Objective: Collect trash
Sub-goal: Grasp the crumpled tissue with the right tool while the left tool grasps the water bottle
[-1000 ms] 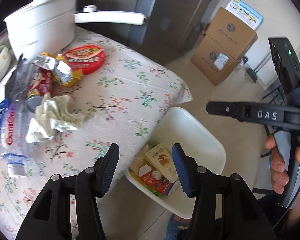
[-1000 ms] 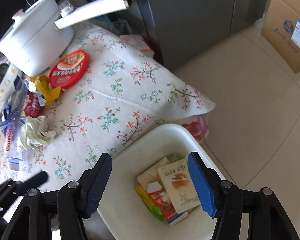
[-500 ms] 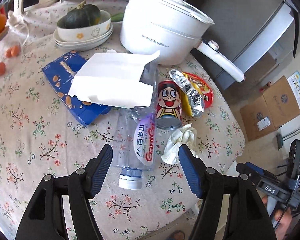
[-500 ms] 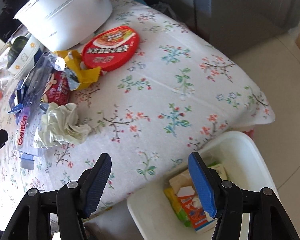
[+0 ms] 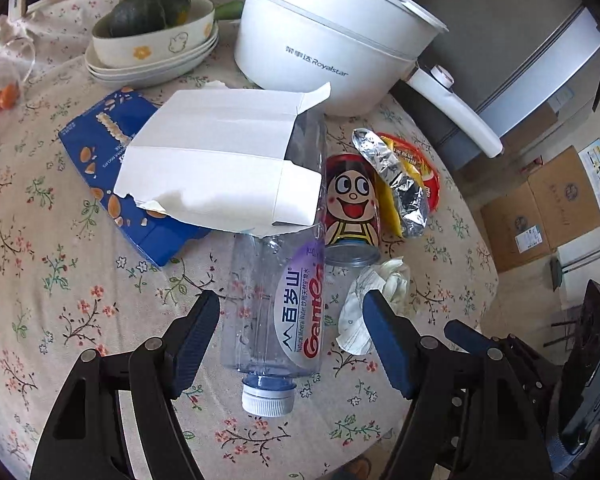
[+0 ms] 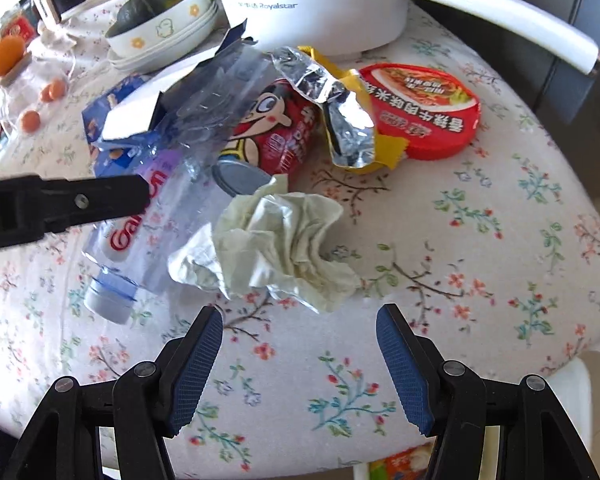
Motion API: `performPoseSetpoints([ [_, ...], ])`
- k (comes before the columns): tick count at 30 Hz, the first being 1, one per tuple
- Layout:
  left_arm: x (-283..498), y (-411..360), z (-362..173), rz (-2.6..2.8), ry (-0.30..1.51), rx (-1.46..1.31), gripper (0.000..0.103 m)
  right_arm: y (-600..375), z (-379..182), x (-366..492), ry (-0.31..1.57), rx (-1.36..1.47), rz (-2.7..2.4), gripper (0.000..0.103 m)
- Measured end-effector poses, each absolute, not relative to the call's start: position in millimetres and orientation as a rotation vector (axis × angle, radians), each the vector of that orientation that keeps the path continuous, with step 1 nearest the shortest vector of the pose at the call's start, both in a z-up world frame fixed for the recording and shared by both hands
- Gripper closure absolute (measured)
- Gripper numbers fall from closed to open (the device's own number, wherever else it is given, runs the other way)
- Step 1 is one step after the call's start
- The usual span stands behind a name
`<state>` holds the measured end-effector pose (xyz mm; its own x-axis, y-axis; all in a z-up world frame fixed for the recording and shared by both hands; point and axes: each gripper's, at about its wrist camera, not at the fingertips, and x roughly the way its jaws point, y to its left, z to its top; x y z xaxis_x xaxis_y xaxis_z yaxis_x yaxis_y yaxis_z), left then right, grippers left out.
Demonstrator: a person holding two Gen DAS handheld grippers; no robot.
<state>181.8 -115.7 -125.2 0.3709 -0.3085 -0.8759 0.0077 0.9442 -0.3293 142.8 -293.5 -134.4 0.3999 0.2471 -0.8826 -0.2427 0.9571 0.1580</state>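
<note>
A clear plastic bottle [image 5: 284,304] lies on the flowered tablecloth [image 5: 60,280], cap towards me. My left gripper [image 5: 290,340] hangs over its neck end; its jaws are opening, with the bottle between them and the pads off it. A crumpled tissue [image 6: 276,244] lies just ahead of my right gripper [image 6: 300,360], which is open and holds nothing. Beside them lie a red cartoon can [image 5: 352,208], a foil wrapper [image 6: 340,112], a red round lid [image 6: 424,108] and a torn white carton [image 5: 220,168] on a blue box [image 5: 112,168].
A white pot [image 5: 324,36] with a long handle stands at the back, next to stacked bowls [image 5: 152,52] holding a dark squash. Cardboard boxes [image 5: 540,216] sit on the floor to the right. The white bin's rim [image 6: 578,372] shows below the table edge.
Both grippers swung from over the bin to above the table. The left now straddles the bottle with wider jaws; the right has come up to the tissue.
</note>
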Motion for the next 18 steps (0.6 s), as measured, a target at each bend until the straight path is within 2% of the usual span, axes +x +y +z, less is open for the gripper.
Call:
performPoseSetpoints([
  [4,190,-123,-132,-0.192,1.188,-0.256,0.027,-299,-131,156,1.095,0.112,0.300,0.033],
  [9,196,-128,-144,-0.157,1.207,-0.169,0.027,-291,-139,166,1.108,0.104,0.307,0.032],
  [18,203,-119,-163,-0.164,1.242,-0.237,0.026,-265,-160,181,1.117,0.052,0.344,0.031],
])
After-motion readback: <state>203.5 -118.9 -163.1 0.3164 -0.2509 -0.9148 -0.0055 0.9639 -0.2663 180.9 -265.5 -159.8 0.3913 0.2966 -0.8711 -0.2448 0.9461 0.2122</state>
